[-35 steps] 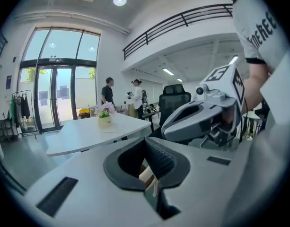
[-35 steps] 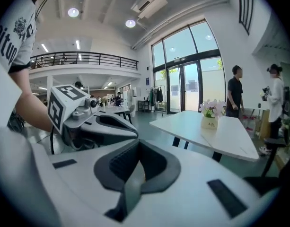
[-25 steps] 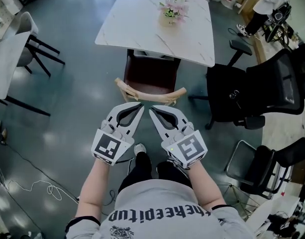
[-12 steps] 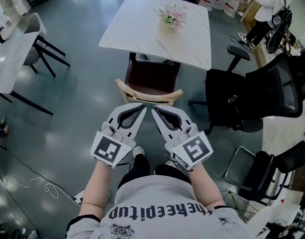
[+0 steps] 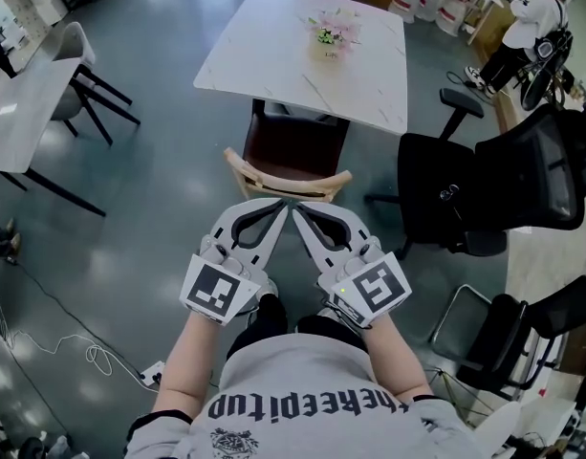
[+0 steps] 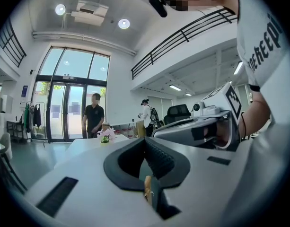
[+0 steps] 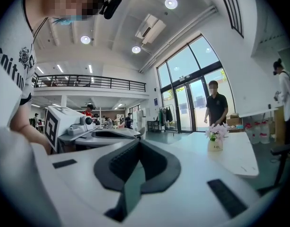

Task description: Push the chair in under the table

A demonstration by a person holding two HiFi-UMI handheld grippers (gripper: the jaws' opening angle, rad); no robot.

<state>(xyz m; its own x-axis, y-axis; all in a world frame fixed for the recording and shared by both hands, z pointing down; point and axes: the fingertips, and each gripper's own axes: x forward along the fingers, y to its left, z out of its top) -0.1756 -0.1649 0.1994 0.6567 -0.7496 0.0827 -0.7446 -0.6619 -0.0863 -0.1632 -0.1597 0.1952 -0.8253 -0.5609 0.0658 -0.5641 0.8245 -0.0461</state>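
Finds the chair (image 5: 291, 151) parked at the near edge of the white desk (image 5: 264, 51), seat front tucked under, curved wooden backrest (image 5: 273, 182) standing clear of it. Records left tongs (image 5: 277, 206) and right tongs (image 5: 298, 209) both clenched, empty, tips side by side just behind mid-backrest; cannot confirm contact. Judges closed tips suited as blunt pushers, centred to drive the chair straight. Rates the push as barely begun.
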